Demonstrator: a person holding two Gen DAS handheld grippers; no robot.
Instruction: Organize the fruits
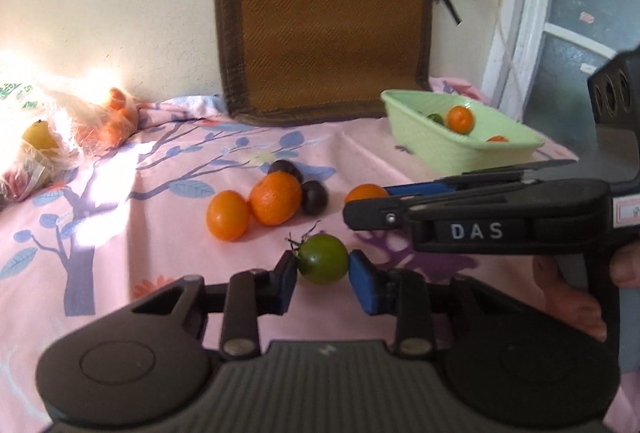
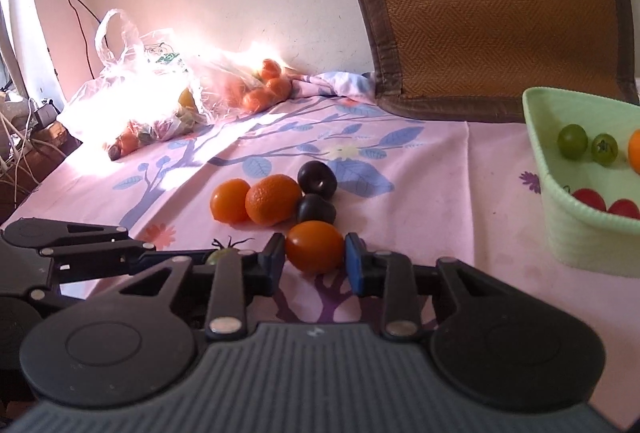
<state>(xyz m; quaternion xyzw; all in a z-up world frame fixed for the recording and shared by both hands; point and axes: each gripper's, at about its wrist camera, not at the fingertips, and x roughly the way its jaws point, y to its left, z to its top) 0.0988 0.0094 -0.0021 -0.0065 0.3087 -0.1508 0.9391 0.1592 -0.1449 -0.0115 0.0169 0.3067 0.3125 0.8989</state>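
My left gripper [image 1: 322,275] is shut on a green tomato [image 1: 323,259] with a dark stalk, low over the pink cloth. My right gripper [image 2: 315,258] is shut on an orange tomato [image 2: 315,251]; it shows in the left wrist view [image 1: 365,194] behind the right gripper's fingers [image 1: 420,189]. Loose on the cloth lie an orange tomato [image 2: 231,200], a mandarin [image 2: 273,199] and two dark plums [image 2: 317,179] [image 2: 316,209]. The light green basket [image 2: 576,233] at the right holds green, orange and red fruits. The green tomato [image 2: 221,255] peeks behind my right gripper's left finger.
A woven brown mat [image 1: 324,17] leans on the back wall. Plastic bags with mandarins [image 2: 264,85] and other fruit lie at the back left in bright sunlight. Cables hang at the far left edge [image 2: 16,137]. The floral pink cloth [image 2: 440,173] covers the surface.
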